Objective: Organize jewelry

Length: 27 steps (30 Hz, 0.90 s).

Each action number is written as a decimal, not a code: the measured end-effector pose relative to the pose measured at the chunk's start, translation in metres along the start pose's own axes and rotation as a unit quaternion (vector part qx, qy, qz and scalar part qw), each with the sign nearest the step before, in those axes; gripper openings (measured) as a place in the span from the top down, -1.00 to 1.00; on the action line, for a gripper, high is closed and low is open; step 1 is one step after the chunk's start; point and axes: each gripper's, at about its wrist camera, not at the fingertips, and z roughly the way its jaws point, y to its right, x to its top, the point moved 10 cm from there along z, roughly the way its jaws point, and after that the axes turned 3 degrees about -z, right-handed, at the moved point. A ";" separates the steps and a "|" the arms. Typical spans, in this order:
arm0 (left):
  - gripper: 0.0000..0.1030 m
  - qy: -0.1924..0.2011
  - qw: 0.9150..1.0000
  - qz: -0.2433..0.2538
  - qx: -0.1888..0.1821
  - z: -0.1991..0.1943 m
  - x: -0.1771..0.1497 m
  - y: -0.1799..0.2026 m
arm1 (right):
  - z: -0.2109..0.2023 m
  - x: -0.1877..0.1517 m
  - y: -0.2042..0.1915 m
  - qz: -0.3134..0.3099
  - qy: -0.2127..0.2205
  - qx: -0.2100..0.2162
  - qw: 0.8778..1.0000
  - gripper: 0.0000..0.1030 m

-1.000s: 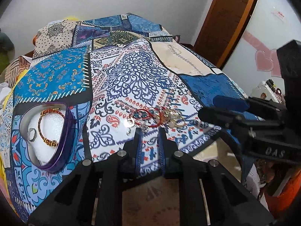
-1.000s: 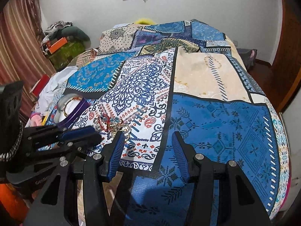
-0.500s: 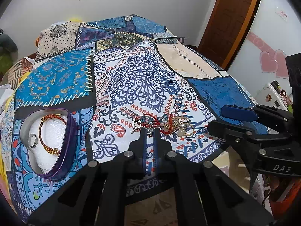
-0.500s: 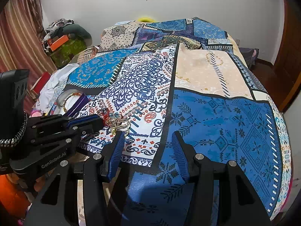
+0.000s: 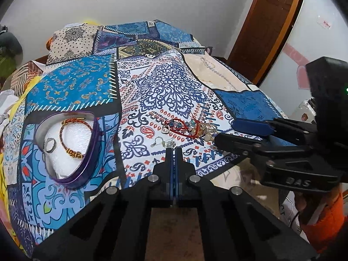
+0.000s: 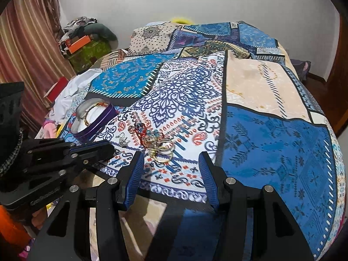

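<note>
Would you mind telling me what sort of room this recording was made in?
Most likely a home bedroom. The work surface is a bed under a patchwork cover, a pillow lies at its head, a wooden door stands to one side, and clothes are heaped in a corner.

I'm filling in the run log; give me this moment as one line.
left gripper: shut, at silver earring | right gripper: open, empty, near jewelry pile | purple box: holds bracelet, ring
</note>
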 end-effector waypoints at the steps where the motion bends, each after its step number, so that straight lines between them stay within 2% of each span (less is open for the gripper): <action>1: 1.00 0.001 1.000 0.000 -0.001 -0.001 0.000 0.000 | 0.002 0.000 -0.001 -0.003 -0.002 0.001 1.000 0.06; 7: 0.99 -0.013 1.000 -0.004 -0.008 0.000 -0.005 -0.002 | 0.010 -0.001 -0.009 -0.032 -0.008 -0.010 0.999 0.07; 9: 0.95 -0.017 1.000 -0.008 -0.008 0.003 -0.005 -0.003 | 0.013 -0.002 -0.012 -0.047 -0.008 -0.020 0.999 0.16; 13: 0.85 -0.021 1.000 -0.009 -0.008 0.009 -0.004 -0.001 | 0.016 -0.003 -0.016 -0.062 -0.011 -0.005 0.998 0.54; 22: 0.71 -0.023 1.000 -0.007 -0.003 0.015 -0.001 0.000 | 0.012 -0.002 -0.014 -0.041 -0.004 0.001 0.999 0.55; 27: 0.59 -0.021 1.000 -0.002 0.000 0.019 0.002 0.003 | 0.004 -0.002 0.000 -0.022 0.002 -0.011 1.000 0.55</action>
